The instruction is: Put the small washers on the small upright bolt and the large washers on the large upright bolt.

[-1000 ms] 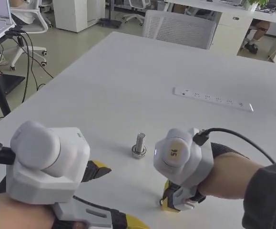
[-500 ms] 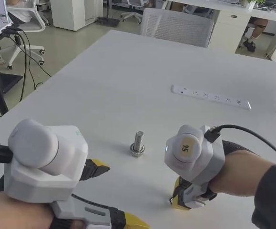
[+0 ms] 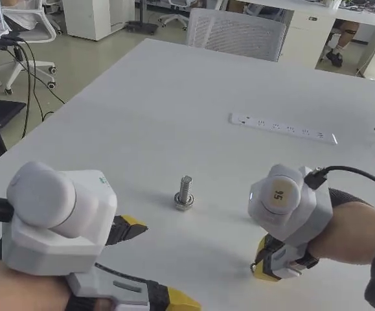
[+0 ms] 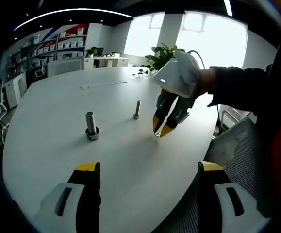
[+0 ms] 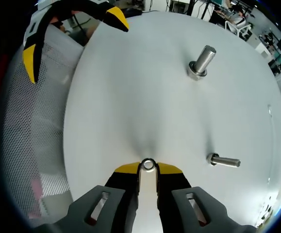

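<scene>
White worktop [image 3: 174,97], office behind: washer in hand, placing step.
Right hand-held gripper [image 5: 149,168] pinched shut on small washer [image 5: 149,164], low over worktop. Left hand-held gripper [image 4: 149,166] wide open, empty. Next, probably: centre hole over small bolt [image 5: 223,160], release. Large bolt [image 5: 201,61] beyond; ring at its foot, washer or flange unclear.

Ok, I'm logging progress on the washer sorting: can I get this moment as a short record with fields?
left gripper: open, empty
right gripper: shut on a washer, low over the table
large bolt: upright, ring at its base
small bolt: upright, apart from the large bolt
power strip: far side of table
</scene>
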`<state>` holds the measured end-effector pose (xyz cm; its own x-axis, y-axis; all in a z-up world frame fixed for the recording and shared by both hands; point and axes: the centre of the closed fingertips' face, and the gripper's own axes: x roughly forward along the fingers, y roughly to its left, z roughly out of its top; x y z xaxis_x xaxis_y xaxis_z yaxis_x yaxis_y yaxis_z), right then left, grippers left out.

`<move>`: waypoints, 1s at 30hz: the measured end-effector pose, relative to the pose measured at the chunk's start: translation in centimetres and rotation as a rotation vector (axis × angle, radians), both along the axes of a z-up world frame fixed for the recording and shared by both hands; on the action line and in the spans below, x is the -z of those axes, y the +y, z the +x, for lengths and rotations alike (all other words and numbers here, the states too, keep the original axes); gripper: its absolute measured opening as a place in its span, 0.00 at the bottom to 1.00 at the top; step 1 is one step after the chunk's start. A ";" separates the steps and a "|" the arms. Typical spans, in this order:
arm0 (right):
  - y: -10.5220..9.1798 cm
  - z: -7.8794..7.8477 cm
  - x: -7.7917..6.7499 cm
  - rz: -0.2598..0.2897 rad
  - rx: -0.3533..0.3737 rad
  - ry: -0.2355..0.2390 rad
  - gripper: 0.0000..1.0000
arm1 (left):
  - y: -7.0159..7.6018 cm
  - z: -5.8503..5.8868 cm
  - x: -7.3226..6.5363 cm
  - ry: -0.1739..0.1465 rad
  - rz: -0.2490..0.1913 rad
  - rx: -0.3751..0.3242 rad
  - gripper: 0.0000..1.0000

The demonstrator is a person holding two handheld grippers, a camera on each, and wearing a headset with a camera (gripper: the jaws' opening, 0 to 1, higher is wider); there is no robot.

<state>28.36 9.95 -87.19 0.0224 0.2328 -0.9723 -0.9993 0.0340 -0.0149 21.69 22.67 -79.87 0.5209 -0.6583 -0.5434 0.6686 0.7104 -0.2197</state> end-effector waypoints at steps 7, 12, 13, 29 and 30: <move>-2.0 1.1 -0.5 -0.003 0.048 -0.012 0.13 | -0.1 0.0 0.0 0.003 0.003 0.002 0.82; -3.0 1.7 -1.0 -0.005 0.071 -0.020 0.13 | -0.1 0.0 0.1 0.005 0.005 0.003 0.82; -3.1 1.8 -1.1 -0.006 0.075 -0.022 0.13 | -0.1 0.0 0.1 0.005 0.005 0.003 0.82; -4.5 3.8 -3.2 -0.007 0.109 -0.063 0.13 | 0.0 -0.1 0.2 0.010 0.010 0.004 0.82; -4.5 3.9 -3.4 -0.008 0.108 -0.066 0.13 | 0.0 -0.1 0.2 0.010 0.009 0.004 0.82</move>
<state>32.28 5.45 -83.78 0.1113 0.2180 -0.9696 -0.9866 0.1414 -0.0815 21.62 22.68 -80.10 0.5132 -0.6550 -0.5547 0.6690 0.7101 -0.2196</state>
